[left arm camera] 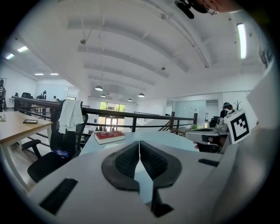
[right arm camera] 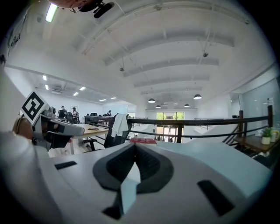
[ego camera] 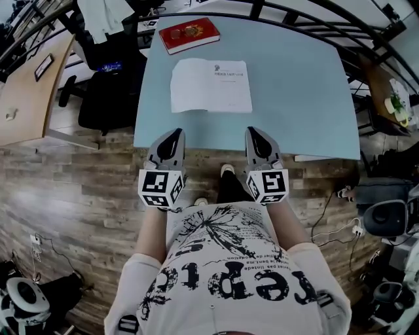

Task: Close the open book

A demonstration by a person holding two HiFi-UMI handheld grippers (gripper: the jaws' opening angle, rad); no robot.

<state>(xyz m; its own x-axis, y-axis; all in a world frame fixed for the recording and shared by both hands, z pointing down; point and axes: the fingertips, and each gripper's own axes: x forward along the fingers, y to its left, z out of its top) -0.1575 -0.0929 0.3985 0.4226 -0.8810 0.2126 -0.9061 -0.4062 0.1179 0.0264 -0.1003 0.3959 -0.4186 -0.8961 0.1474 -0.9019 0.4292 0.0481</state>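
Observation:
An open book (ego camera: 211, 85) with white pages lies flat in the middle of the light blue table (ego camera: 301, 98). A shut red book (ego camera: 189, 34) rests at the far edge, also seen in the left gripper view (left arm camera: 109, 136) and the right gripper view (right arm camera: 143, 141). My left gripper (ego camera: 175, 136) and right gripper (ego camera: 254, 134) hover side by side over the table's near edge, short of the open book. Both point at it, and both are shut with nothing in them. The left gripper's (left arm camera: 139, 144) and the right gripper's (right arm camera: 134, 147) pads meet at the tips.
A black office chair (ego camera: 105, 46) with a white garment over it stands left of the table. A wooden desk (ego camera: 26, 85) is further left. A dark railing (ego camera: 314, 16) runs behind the table. Cables and a potted plant (ego camera: 398, 105) are at the right, on wooden flooring.

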